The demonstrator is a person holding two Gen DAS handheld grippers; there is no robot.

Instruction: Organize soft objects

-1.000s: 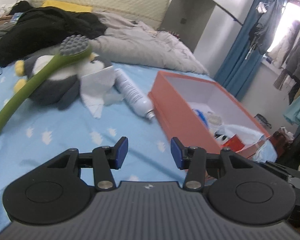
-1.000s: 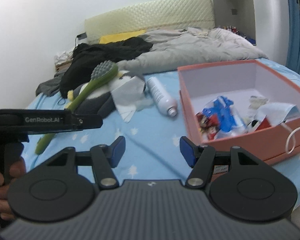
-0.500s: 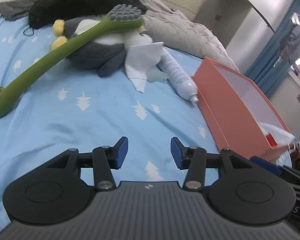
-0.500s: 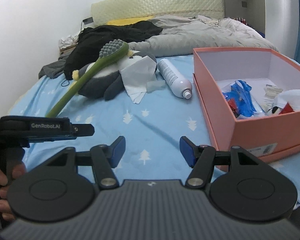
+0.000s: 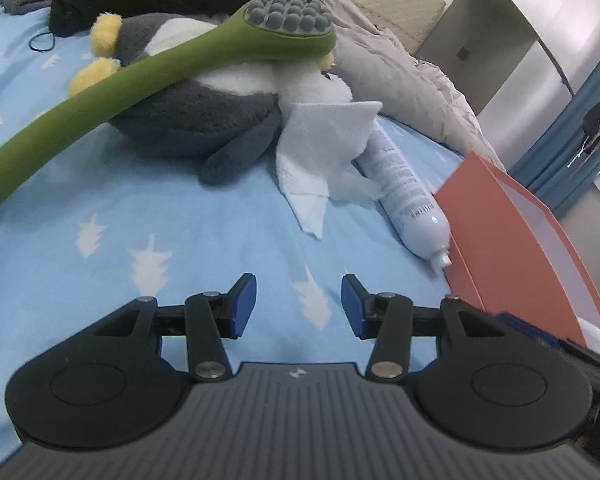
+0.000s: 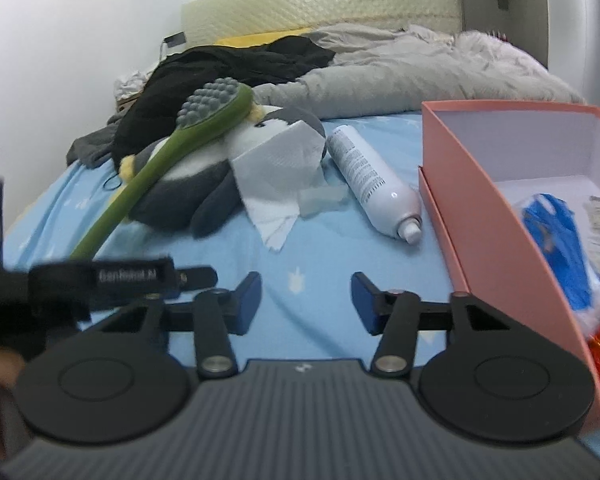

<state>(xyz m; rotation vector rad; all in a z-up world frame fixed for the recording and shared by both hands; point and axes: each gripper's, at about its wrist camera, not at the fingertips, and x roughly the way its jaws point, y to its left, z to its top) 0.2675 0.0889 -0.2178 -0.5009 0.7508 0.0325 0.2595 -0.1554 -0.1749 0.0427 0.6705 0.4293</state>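
A grey and white penguin plush [image 5: 204, 120] [image 6: 188, 184] lies on the blue bed sheet [image 5: 100, 248]. A green long-handled brush [image 5: 148, 76] [image 6: 160, 160] rests across it. A white tissue [image 5: 320, 152] [image 6: 276, 176] leans on the plush's right side. A white spray bottle [image 5: 404, 192] [image 6: 368, 176] lies beside the orange box [image 5: 516, 240] [image 6: 484, 208]. My left gripper [image 5: 299, 304] is open and empty, low over the sheet short of the tissue. My right gripper [image 6: 306, 304] is open and empty, over the sheet left of the box.
Black clothes [image 6: 236, 72] and a grey duvet [image 6: 400, 68] lie heaped at the head of the bed. The box holds a blue bag [image 6: 556, 236] and other small items. The left gripper's body [image 6: 100, 280] shows at the left of the right wrist view.
Both grippers have moved forward and lower toward the plush, tissue and bottle, which now look larger. Both jaws stayed open. No object on the bed has moved.
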